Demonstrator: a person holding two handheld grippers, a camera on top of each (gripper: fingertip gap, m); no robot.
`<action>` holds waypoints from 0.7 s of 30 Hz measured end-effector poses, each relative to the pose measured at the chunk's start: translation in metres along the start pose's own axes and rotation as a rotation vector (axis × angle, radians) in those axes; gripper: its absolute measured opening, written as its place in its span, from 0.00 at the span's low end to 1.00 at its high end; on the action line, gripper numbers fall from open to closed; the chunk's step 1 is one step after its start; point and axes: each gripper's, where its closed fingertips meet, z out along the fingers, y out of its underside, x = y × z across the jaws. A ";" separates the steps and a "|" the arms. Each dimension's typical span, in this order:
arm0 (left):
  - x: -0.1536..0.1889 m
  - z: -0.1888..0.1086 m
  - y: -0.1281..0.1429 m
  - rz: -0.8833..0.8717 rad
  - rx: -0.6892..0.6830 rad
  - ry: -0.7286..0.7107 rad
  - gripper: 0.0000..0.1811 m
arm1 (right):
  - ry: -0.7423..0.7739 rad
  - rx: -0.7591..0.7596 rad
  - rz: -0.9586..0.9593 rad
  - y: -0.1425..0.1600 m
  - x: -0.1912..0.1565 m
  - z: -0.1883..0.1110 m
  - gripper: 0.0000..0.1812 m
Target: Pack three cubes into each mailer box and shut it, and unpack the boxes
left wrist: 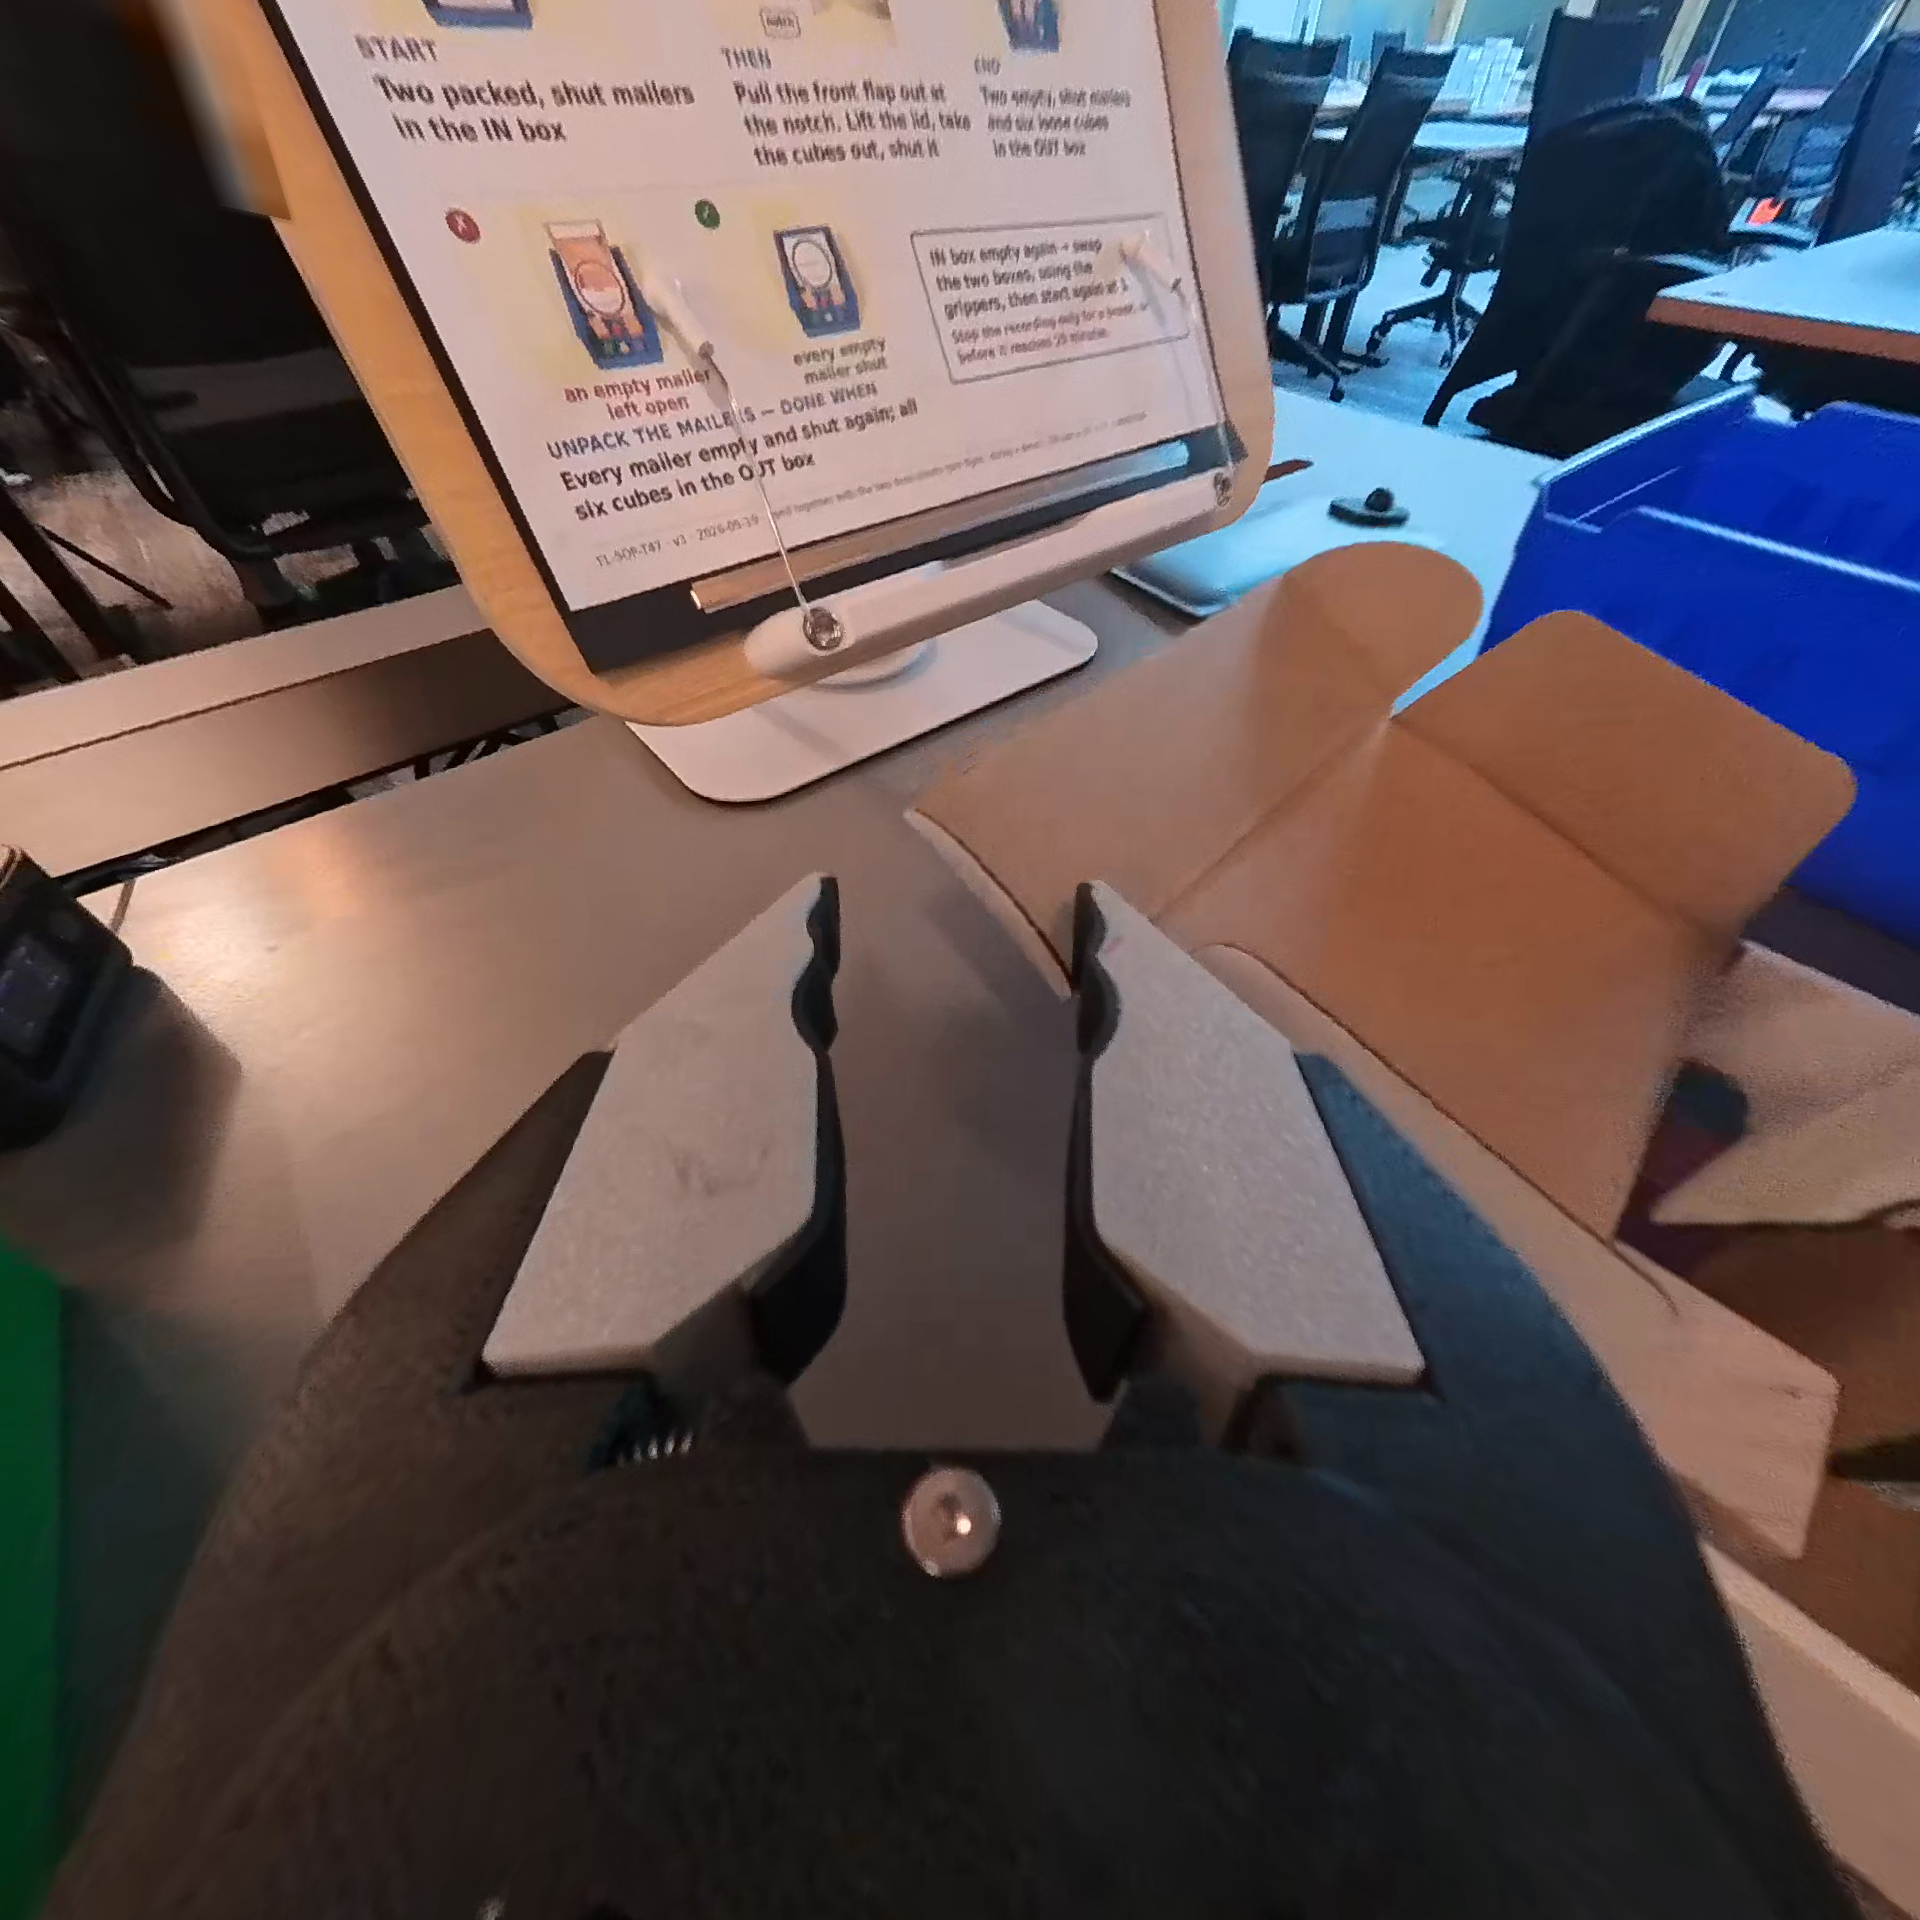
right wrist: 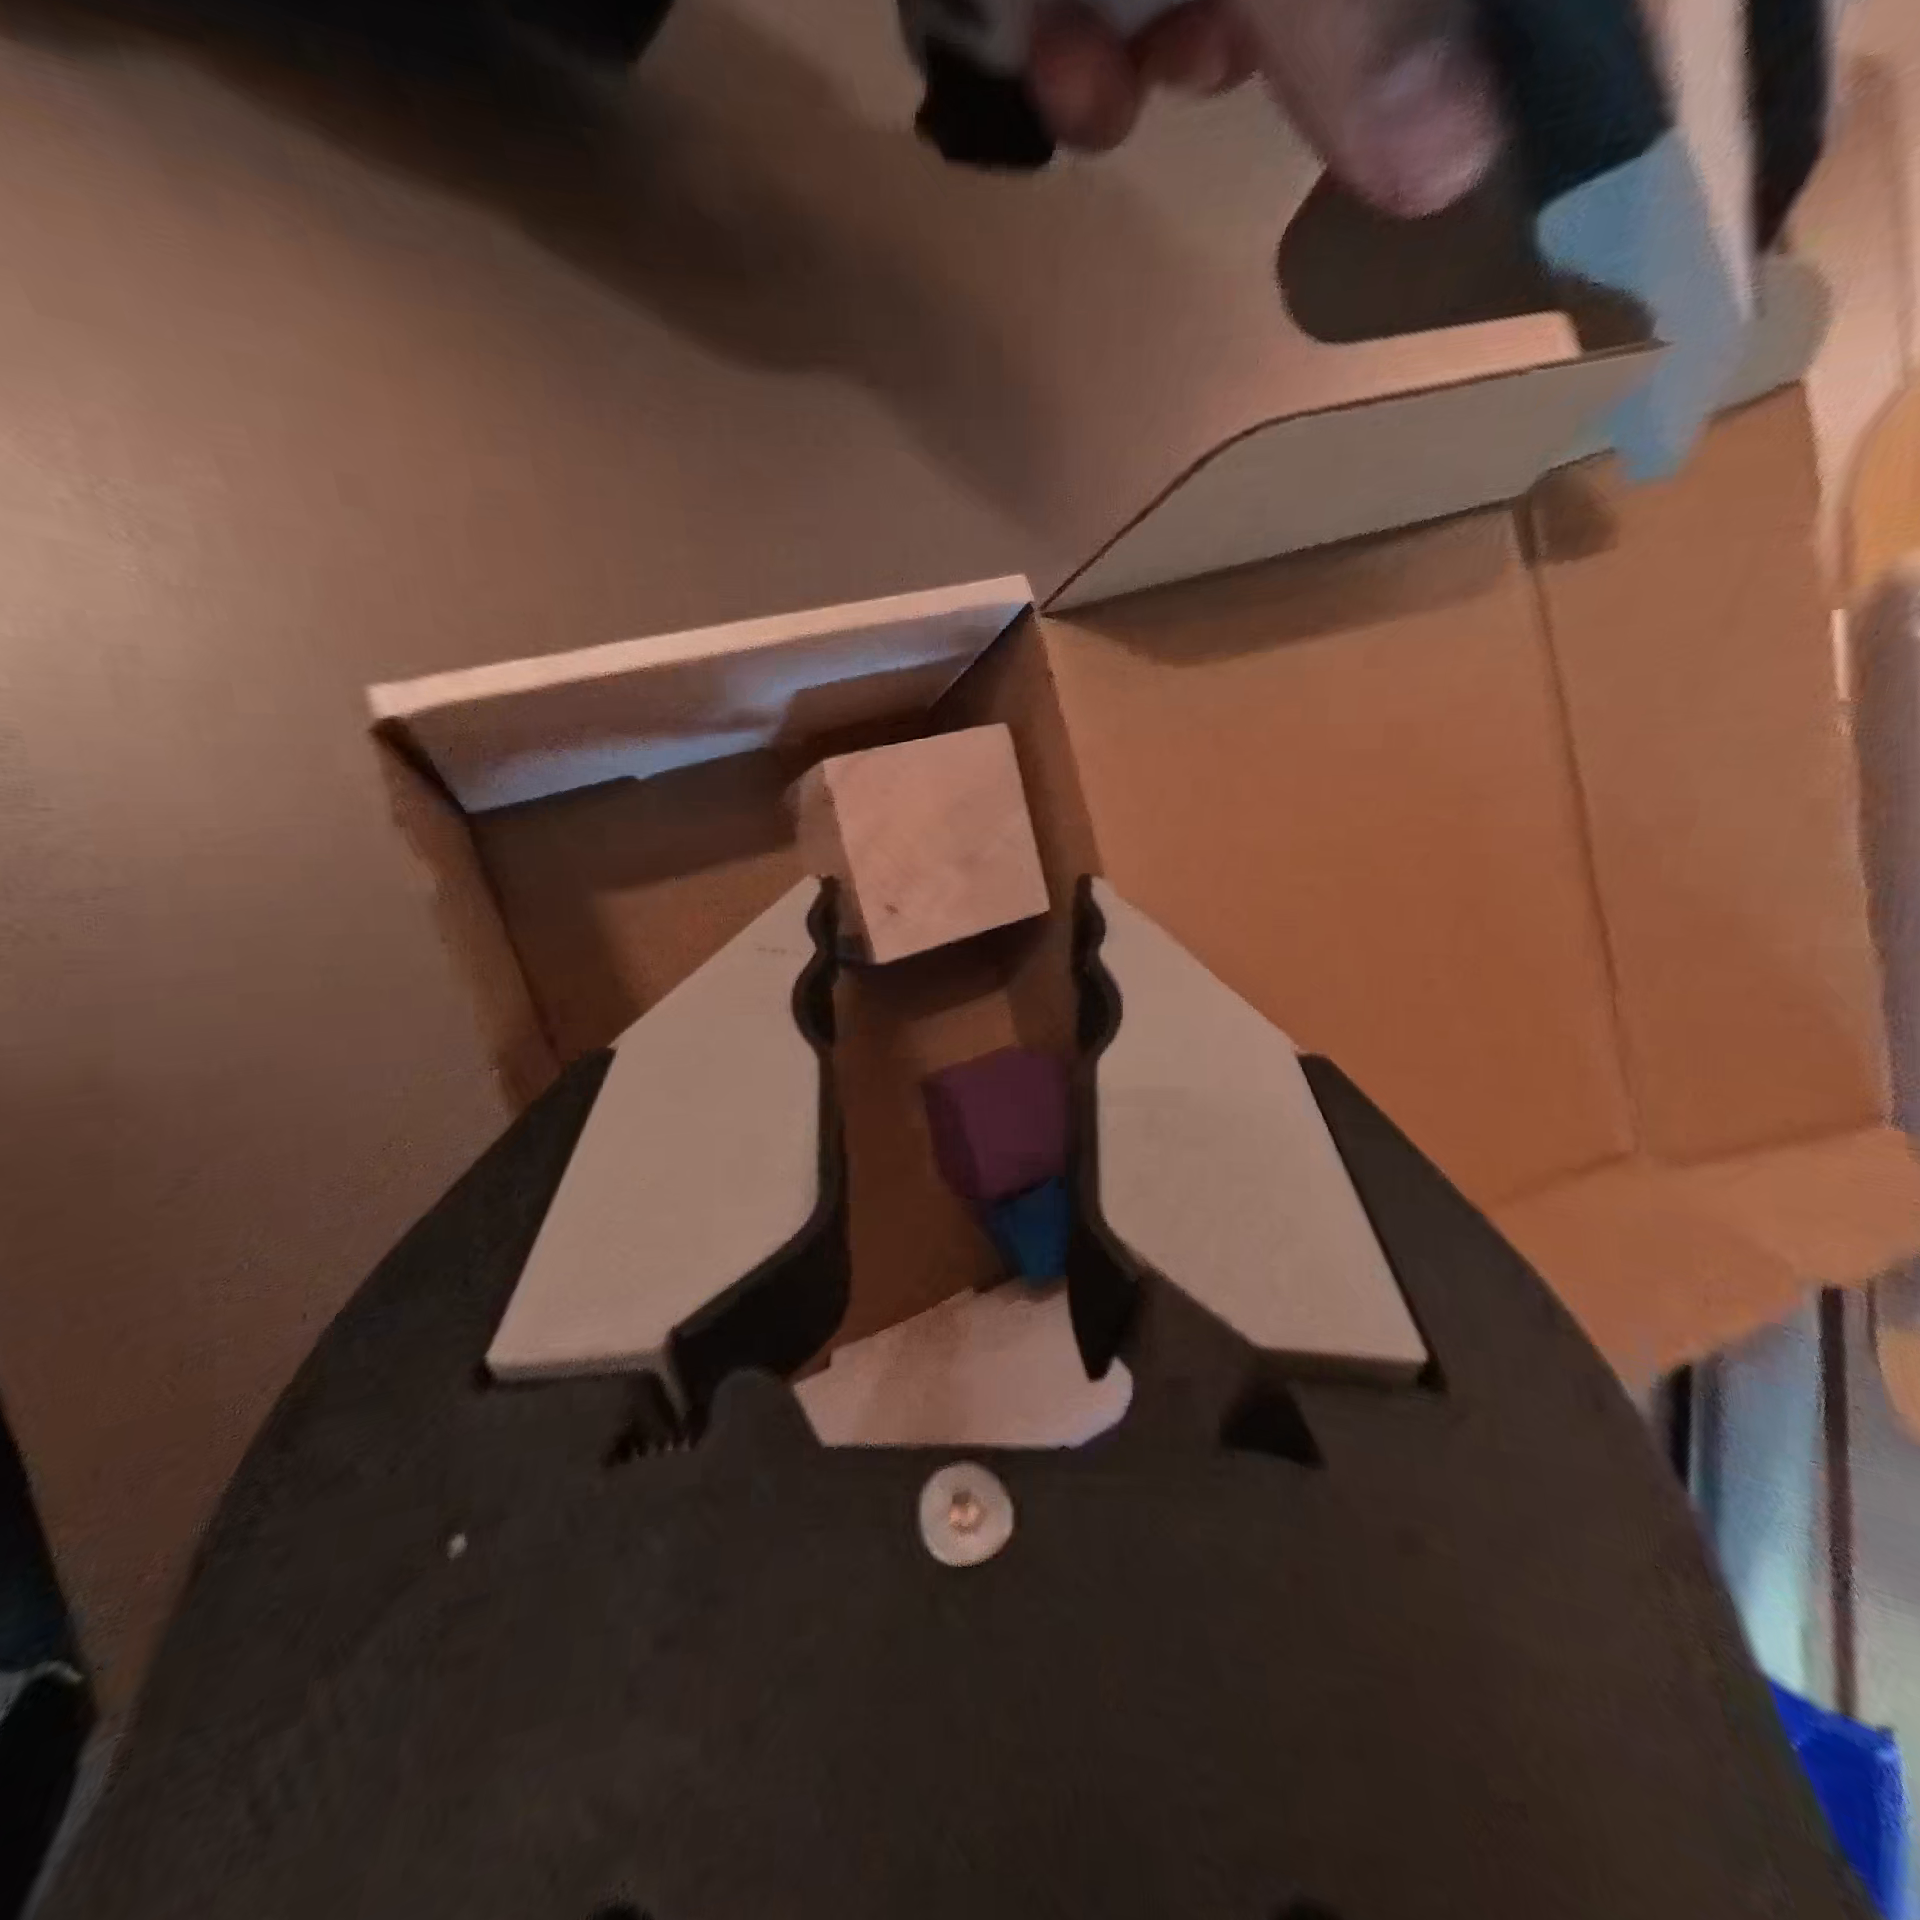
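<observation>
Grey desk [left wrist: 436,987], office chairs [left wrist: 1382,208] behind | left gripper [left wrist: 954,935] parted, empty | right gripper [right wrist: 951,925] parted over boxed wooden cube [right wrist: 935,842].

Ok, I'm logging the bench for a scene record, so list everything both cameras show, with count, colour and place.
mailer: one, brown card, open on the table, lid folded back
wood cube: one, pale, in the mailer, just past the right gripper's fingertips
purple cube: one, in the mailer, seen between the right fingers
blue cube: one, in the mailer, next to the purple one
instruction board: one, white sheet in a wood-edged frame on a white stand, behind the mailer
blue bin: one, right of the board
table: one, grey
chairs: several, black, far background
black device: one, table's left edge
left gripper: black with white pads, open, empty
right gripper: same, open over the mailer
</observation>
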 end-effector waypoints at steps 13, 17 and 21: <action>0.000 0.006 0.009 -0.017 -0.037 0.008 0.22 | -0.101 -0.076 -0.108 -0.004 -0.011 0.005 0.25; -0.002 0.004 0.007 -0.015 -0.028 -0.007 0.17 | -0.051 -0.119 -0.110 0.001 -0.006 0.019 0.29; -0.005 0.004 0.010 0.013 -0.044 -0.018 0.19 | -0.048 -0.122 -0.106 0.000 -0.009 0.019 0.29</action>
